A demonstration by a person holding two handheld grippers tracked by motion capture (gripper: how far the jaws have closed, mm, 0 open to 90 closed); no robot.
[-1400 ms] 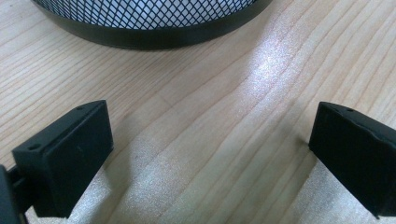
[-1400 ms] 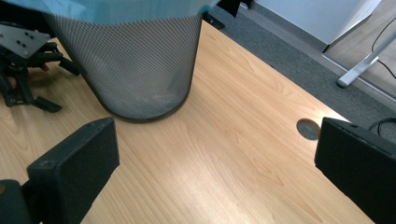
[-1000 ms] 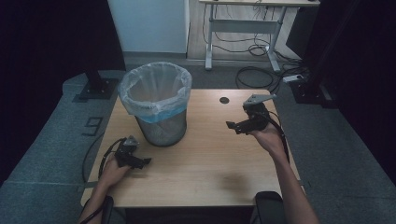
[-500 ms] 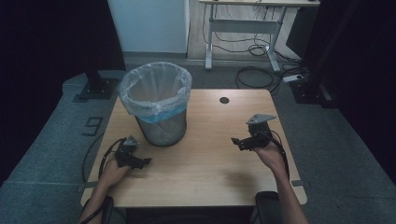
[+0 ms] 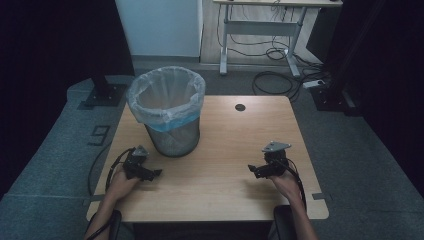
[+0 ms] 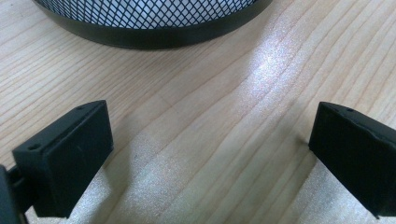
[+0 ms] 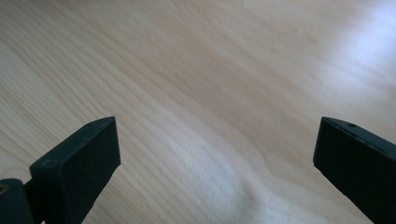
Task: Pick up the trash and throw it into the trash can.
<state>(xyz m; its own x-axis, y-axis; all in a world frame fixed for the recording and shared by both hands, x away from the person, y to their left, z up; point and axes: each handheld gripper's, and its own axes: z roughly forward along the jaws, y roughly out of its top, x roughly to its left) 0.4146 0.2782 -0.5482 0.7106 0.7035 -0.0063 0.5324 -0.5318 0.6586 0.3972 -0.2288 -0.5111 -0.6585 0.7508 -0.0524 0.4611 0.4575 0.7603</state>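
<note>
**High view: both grippers idle, nothing held**

Left gripper [image 5: 156, 173] rests near the mesh bin [image 5: 170, 112], jaws spread wide, empty. Right gripper [image 5: 252, 169] sits well apart at the right, jaws also spread, empty. Risk: a careless left sweep could nudge the probably light bin across the table [image 5: 220, 145].

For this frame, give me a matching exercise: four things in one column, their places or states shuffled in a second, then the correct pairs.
Things:
1. wastebasket
2. left gripper
3. right gripper
4. cable hole

Places or states:
A. open, low over bare wood at the table's right
B. far side of the tabletop, a dark round spot
C. lined with a pale bag, standing left of centre
D. open, just in front of the mesh base

Pairs: 1-C, 2-D, 3-A, 4-B
</note>
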